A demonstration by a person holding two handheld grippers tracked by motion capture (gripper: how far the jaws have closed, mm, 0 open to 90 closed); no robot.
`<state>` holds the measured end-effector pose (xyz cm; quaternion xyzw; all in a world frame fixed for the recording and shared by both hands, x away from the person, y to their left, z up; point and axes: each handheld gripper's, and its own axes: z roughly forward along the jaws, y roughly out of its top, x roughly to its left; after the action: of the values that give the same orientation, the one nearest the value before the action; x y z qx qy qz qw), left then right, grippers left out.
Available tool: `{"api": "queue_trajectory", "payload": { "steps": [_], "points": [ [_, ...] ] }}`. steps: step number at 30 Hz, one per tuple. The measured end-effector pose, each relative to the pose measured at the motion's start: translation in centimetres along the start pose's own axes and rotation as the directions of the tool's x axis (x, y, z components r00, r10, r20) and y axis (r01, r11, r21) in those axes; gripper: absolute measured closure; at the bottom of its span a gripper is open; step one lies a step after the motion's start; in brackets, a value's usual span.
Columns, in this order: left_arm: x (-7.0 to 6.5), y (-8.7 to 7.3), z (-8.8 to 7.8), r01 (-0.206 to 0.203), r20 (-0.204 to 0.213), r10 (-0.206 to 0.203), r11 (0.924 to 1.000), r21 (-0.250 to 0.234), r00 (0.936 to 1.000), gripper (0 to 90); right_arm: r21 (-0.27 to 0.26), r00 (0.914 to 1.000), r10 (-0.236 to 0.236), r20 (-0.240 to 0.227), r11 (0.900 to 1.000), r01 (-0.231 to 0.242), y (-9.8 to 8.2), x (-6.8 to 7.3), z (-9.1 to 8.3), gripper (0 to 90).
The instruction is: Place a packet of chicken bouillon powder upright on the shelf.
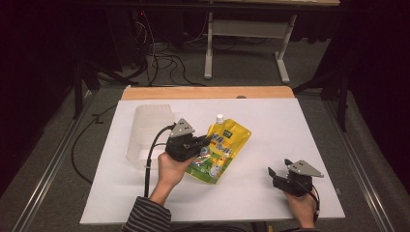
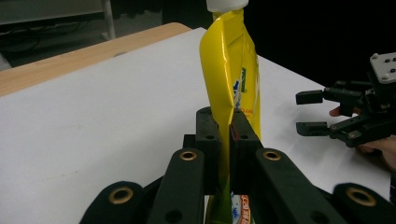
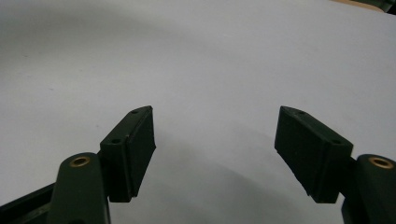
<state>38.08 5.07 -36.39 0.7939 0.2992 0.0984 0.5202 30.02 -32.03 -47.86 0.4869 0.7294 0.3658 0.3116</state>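
Yellow pouch (image 2: 229,70) clamped in our left hand-held gripper (image 2: 223,122), we should keep it upright while the right hand-held gripper (image 3: 215,151), jaws apart, approaches.

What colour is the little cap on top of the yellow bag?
White. The cap tops the yellow bag; it shows best in the high view.
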Motion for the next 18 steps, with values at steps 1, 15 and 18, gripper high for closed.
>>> {"api": "queue_trajectory", "payload": {
  "steps": [1, 15, 18],
  "points": [
    [0.0, 0.1, -0.2, -0.002, -0.004, 0.002, 1.0, 0.0, 1.0, 85.7, 0.0, 1.0, 0.001, 0.001, 1.0, -0.001, 0.0, 0.0, 0.0, 29.2],
    [0.8, 0.7, -2.7, -0.008, -0.066, 0.004, 0.9982, -0.06, 0.9978, 85.4, -0.001, 1.0, 0.001, 0.002, 1.0, -0.001, 0.0, 0.0, 0.0, 29.2],
    [1.1, 0.8, -3.0, -0.006, -0.076, 0.001, 0.9978, -0.067, 0.9971, 85.3, 0.0, 1.0, 0.006, -0.001, 1.0, -0.006, 0.0, 0.0, 0.0, 29.2]
  ]
}}
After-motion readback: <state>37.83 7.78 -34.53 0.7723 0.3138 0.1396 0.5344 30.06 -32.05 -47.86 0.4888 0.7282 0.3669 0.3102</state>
